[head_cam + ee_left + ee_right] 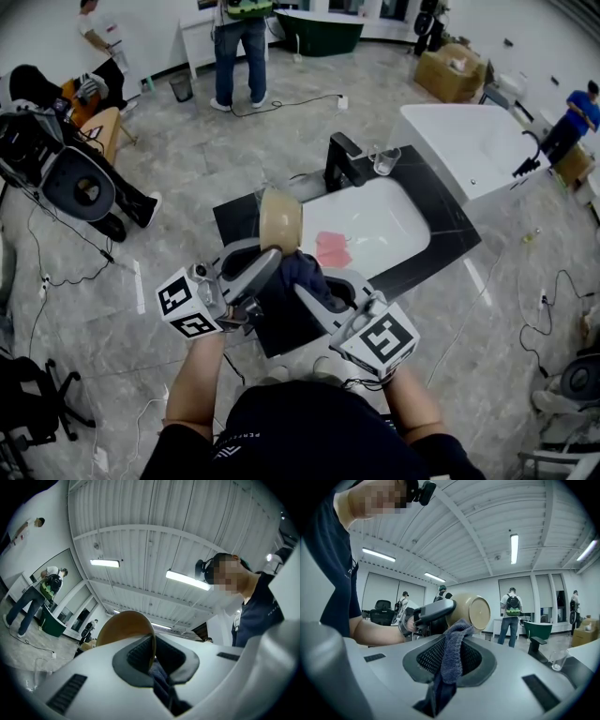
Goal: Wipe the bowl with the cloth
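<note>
Bowl: a tan bowl [280, 219], held up in the air on its side above the front edge of the black counter [441, 239], just in front of the white sink [380, 220]. From the right gripper view its flat foot faces my right side.
How it will handle: it looks stiff and smooth, with a thin rim. I judge it light enough to carry by the rim, but slick, so it could swivel in the pads if I push hard. I cannot tell whether it is ceramic or plastic, so I treat it as breakable.
Where to hold it: on the rim, with one pad inside and one outside the wall, which is the grip I have now.
Cloth: a dark blue knitted cloth [451, 660], soft and limp. It bunches up out of the pads and its top lies against or just beside the bowl's outer wall. I cannot tell whether it presses.
Left gripper [151, 654]: clamped tight on the bowl's rim, and the wall stands edge-on between the pads.
Right gripper [317, 287]: closed on the cloth, with a tail hanging below the jaws.
My arms: both forearms are bare and bent in front of my body. The grippers angle inward toward each other, left tip uppermost under the bowl, right tip just below it.
Around: a pink rag-like piece [333, 250] lies in the sink. A black faucet [342, 161] and a clear glass [385, 161] stand at its far end.
Step in hand: I judge this to be wiping the outside of the bowl.
</note>
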A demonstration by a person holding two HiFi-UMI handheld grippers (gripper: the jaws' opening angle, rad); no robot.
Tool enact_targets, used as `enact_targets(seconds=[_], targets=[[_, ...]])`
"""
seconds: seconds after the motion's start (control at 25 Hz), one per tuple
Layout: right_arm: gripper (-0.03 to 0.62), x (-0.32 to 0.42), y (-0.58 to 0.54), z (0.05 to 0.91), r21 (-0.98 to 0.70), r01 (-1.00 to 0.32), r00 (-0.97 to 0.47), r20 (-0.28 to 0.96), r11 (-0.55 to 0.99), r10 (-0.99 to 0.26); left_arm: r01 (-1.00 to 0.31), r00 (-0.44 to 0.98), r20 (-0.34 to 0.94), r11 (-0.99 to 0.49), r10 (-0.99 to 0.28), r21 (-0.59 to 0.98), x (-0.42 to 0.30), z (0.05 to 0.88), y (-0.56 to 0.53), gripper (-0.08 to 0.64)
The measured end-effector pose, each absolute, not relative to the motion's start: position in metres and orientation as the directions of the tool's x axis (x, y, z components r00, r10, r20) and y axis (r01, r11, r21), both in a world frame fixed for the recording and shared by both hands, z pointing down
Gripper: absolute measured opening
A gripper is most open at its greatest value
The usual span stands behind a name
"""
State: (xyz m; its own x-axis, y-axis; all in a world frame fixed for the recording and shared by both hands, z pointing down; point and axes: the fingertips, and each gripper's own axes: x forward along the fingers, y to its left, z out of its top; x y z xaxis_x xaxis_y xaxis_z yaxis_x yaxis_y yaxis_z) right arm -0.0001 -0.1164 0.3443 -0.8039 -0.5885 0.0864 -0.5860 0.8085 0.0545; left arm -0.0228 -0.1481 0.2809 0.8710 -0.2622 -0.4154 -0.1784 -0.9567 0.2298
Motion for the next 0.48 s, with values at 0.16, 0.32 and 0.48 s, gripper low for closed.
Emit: enact_targets(seconds=[0.16, 0.32, 0.48], targets=[[0.069, -0.004, -0.113, 0.344, 0.053, -0.577, -0.811, 0.084, 0.815, -0.580, -0.197, 0.873, -0.398, -0.951, -0.281, 0.238, -0.023, 0.286, -0.149, 0.017], [0.069, -0.004, -0.111, 0.340, 0.061, -0.571, -0.815, 0.073, 0.818, -0.575, -0.220, 0.879, -0.371, -0.946, -0.299, 0.239, -0.024, 0.292, -0.152, 0.015], [0.069, -0.002, -0.111, 0.334, 0.069, -0.578, -0.811, 0.055, 0.813, -0.582, -0.223, 0.871, -0.376, -0.937, -0.315, 0.270, -0.030, 0.295, -0.153, 0.017]])
